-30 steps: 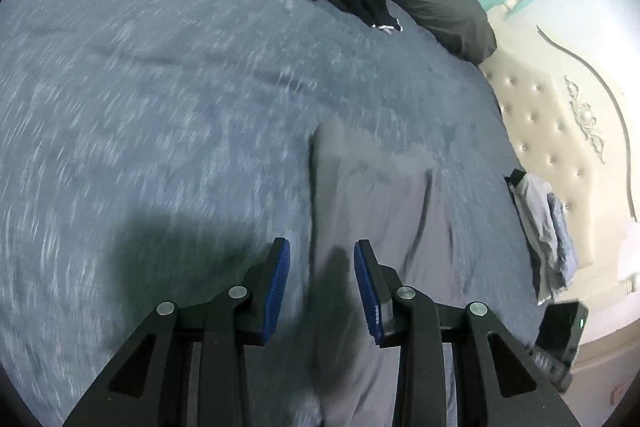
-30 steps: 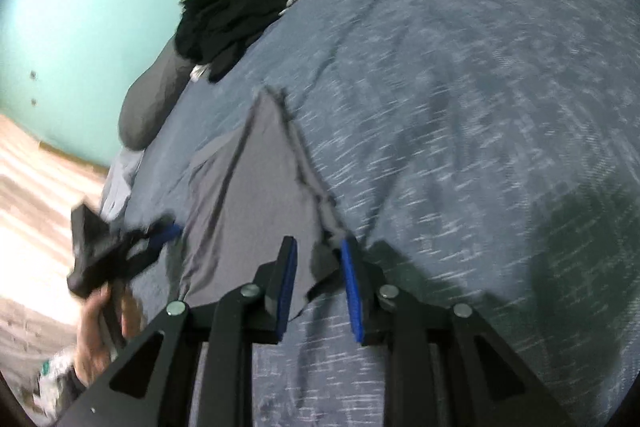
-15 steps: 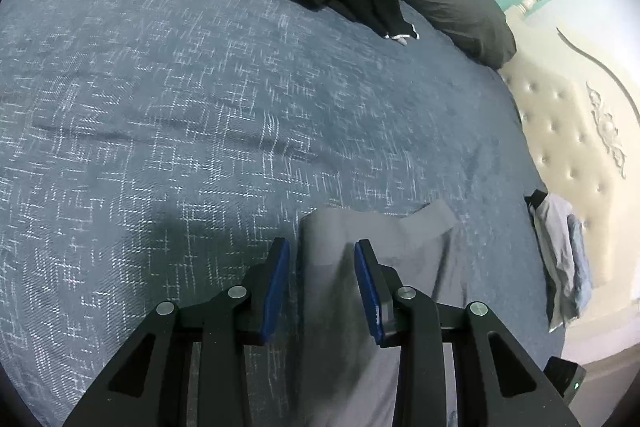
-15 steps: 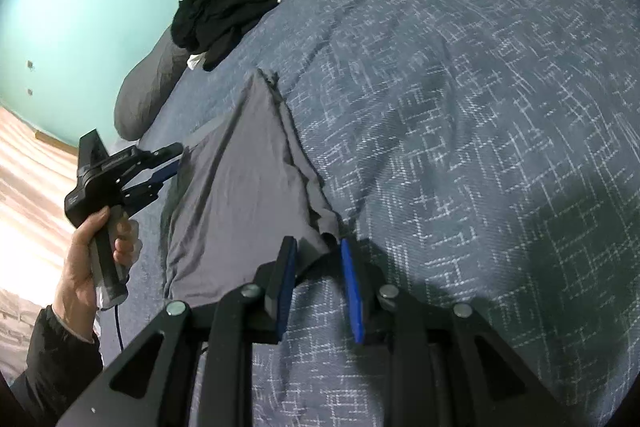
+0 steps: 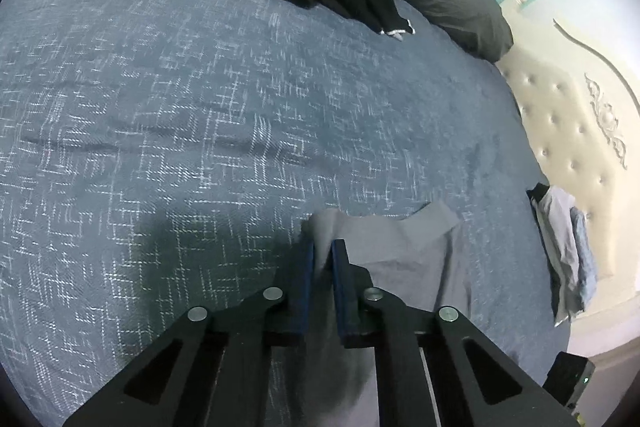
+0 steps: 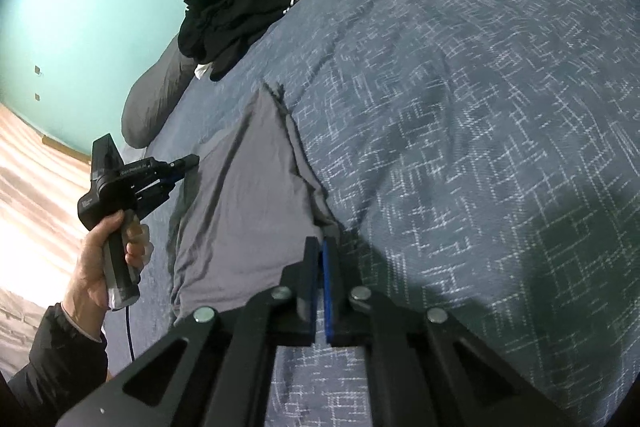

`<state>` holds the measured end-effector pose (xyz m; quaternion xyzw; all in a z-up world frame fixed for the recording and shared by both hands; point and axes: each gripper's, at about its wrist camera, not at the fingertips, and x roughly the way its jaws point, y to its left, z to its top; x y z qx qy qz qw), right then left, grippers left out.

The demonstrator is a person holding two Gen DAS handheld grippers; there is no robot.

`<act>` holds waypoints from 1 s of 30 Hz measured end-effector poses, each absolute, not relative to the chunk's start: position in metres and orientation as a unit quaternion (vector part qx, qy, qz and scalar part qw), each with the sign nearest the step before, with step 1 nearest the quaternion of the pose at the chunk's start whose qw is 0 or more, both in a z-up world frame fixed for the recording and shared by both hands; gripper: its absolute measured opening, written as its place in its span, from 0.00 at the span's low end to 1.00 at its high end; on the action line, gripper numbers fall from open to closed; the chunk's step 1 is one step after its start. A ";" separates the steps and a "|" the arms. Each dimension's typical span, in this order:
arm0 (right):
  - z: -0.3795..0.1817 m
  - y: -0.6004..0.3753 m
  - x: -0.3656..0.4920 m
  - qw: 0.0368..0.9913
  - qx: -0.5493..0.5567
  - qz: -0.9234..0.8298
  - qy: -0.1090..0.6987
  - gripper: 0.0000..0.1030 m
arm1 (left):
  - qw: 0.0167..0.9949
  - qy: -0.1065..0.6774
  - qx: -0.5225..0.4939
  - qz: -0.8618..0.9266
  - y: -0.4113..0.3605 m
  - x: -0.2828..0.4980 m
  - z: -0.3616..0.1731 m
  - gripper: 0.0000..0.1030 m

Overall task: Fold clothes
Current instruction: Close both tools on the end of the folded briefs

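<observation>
Now both grippers, left [image 5: 323, 259] and right [image 6: 320, 259], have just clenched corners of the flat grey cotton garment [image 6: 248, 211]. Thin pinches may slip when lifted, or snag the blue woven bedspread [image 5: 200, 107] underneath.

We take the blue bedspread [image 5: 200, 99] with its white crosshatch as our landmark. At its far edge we see a dark grey pillow [image 5: 452, 7] lying against the turquoise wall [image 6: 100, 7]. Off its right side we see a cream tufted headboard [image 5: 568, 131]. Below its left edge, in the right wrist view, we see pale wood flooring [image 6: 28, 187].
</observation>
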<state>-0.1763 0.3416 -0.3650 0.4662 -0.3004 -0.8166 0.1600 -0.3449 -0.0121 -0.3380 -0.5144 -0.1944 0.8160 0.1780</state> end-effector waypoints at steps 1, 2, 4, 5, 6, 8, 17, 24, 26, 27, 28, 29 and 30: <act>-0.365 0.340 -0.180 0.159 0.466 -0.817 -0.301 0.02 | 0.178 -0.196 -0.513 0.817 -0.013 -0.345 -0.338 0.08; -0.366 0.340 -0.182 0.157 0.466 -0.817 -0.301 0.02 | 0.177 -0.196 -0.512 0.818 -0.013 -0.346 -0.337 0.08; -0.367 0.343 -0.181 0.153 0.464 -0.818 -0.304 0.01 | 0.173 -0.196 -0.510 0.819 -0.015 -0.347 -0.337 0.07; -0.368 0.345 -0.181 0.151 0.463 -0.818 -0.305 0.01 | 0.171 -0.197 -0.511 0.819 -0.015 -0.348 -0.337 0.07; -0.369 0.347 -0.180 0.147 0.462 -0.819 -0.306 0.01 | 0.170 -0.198 -0.511 0.819 -0.016 -0.349 -0.337 0.07; -0.371 0.352 -0.178 0.139 0.461 -0.819 -0.310 0.01 | 0.167 -0.201 -0.513 0.817 -0.015 -0.351 -0.339 0.07; -0.382 0.359 -0.172 0.127 0.475 -0.809 -0.323 0.01 | 0.157 -0.213 -0.519 0.813 -0.022 -0.348 -0.348 0.07; -0.385 0.363 -0.173 0.121 0.481 -0.798 -0.341 0.01 | 0.155 -0.211 -0.520 0.813 -0.020 -0.349 -0.348 0.07; -0.385 0.363 -0.174 0.123 0.484 -0.795 -0.345 0.02 | 0.157 -0.209 -0.520 0.813 -0.017 -0.350 -0.346 0.07; -0.385 0.364 -0.174 0.124 0.486 -0.793 -0.346 0.02 | 0.159 -0.208 -0.519 0.813 -0.017 -0.350 -0.346 0.07; -0.385 0.364 -0.174 0.125 0.489 -0.791 -0.347 0.02 | 0.160 -0.208 -0.519 0.814 -0.016 -0.350 -0.346 0.07; -0.384 0.365 -0.174 0.125 0.490 -0.788 -0.350 0.03 | 0.162 -0.207 -0.518 0.814 -0.015 -0.350 -0.345 0.07; -0.384 0.366 -0.174 0.125 0.492 -0.786 -0.352 0.03 | 0.163 -0.206 -0.517 0.814 -0.015 -0.351 -0.345 0.07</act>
